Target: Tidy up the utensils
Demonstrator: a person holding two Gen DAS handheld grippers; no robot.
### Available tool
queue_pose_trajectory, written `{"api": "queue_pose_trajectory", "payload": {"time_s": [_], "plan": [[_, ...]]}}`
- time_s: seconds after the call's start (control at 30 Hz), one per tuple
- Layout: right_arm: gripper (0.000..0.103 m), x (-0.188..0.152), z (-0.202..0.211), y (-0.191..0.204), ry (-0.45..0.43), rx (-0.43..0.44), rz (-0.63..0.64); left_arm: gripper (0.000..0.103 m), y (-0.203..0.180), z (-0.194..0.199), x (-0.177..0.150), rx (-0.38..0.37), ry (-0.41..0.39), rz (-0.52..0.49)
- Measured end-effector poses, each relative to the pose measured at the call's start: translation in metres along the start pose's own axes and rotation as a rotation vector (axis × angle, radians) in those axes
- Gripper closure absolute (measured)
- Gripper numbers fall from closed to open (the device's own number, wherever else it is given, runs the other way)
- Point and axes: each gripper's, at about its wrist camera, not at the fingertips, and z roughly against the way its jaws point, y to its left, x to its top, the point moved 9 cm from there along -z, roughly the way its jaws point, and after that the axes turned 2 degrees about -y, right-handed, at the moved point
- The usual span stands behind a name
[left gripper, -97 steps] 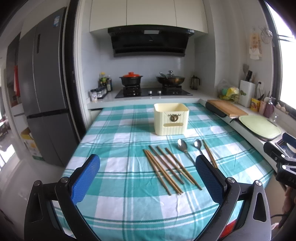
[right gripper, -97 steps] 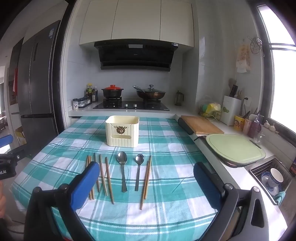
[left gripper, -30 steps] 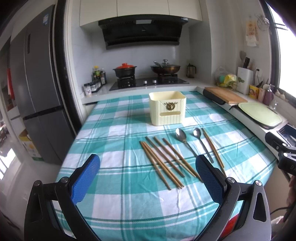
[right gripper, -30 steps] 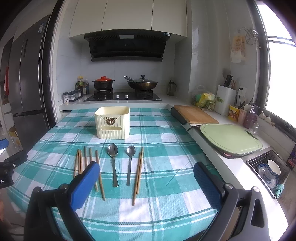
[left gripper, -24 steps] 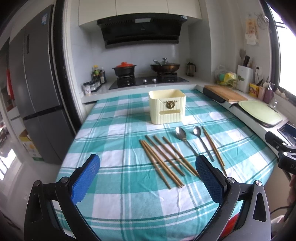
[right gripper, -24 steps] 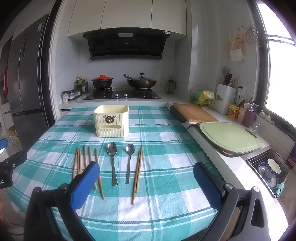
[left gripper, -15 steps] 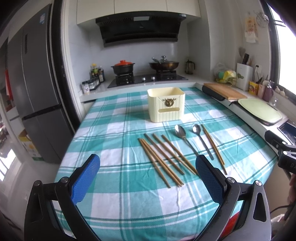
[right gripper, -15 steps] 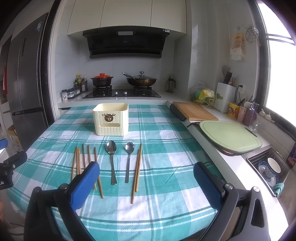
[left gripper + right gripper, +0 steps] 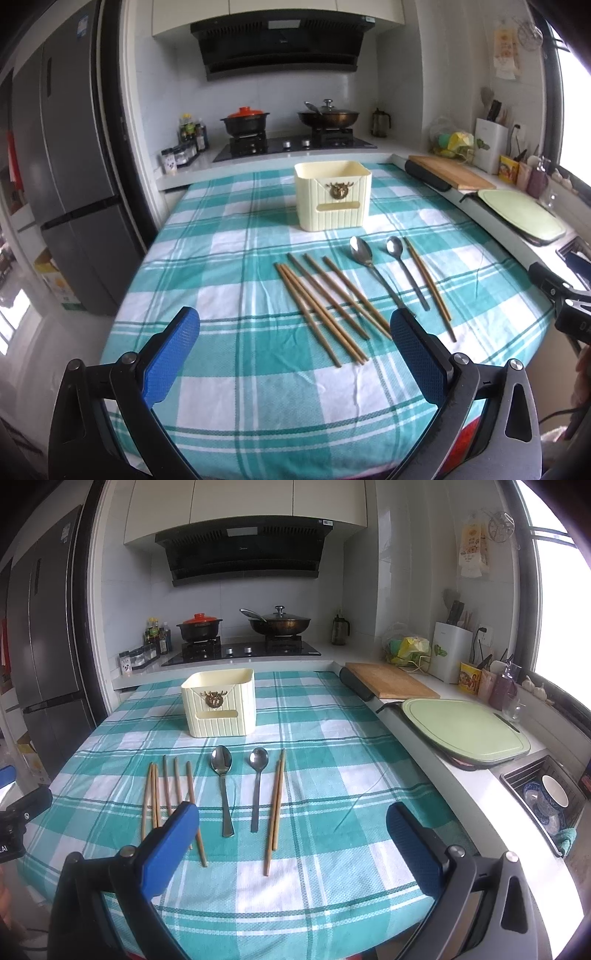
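Both cameras nearer table than earlier. Left gripper and right gripper jaws wide apart, empty. Brown wooden chopsticks and two steel spoons lie before cream ribbed plastic box.

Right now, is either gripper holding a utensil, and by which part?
Nothing is held. The left gripper and right gripper are both open and empty; the chopsticks and spoons lie untouched on the tablecloth.

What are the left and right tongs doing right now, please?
Left tongs: open, holding nothing, above the checked tablecloth.
Right tongs: open, holding nothing, short of the spoons.
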Motion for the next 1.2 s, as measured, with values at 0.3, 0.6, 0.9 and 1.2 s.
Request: {"api": "queue_pose_trajectory", "payload": {"time_s": [0.3, 0.6, 0.9, 1.2], "plan": [[0.0, -0.004, -0.013, 0.002, 0.04, -0.007, 0.006, 0.0, 0.003, -0.015, -0.007, -0.004, 0.044, 0.013], [0.0, -0.009, -0.032, 0.006, 0.087, -0.017, 0.022, 0.0, 0.008, -0.036, -0.015, -0.006, 0.095, 0.03], [0.0, -0.019, -0.055, 0.002, 0.145, -0.014, 0.01, 0.0, 0.013, -0.071, -0.033, -0.026, 0.204, 0.056], [0.0, -0.032, -0.104, -0.021, 0.21, 0.008, -0.012, 0.0, 0.023, -0.148, -0.054, -0.005, 0.351, 0.088]]}}
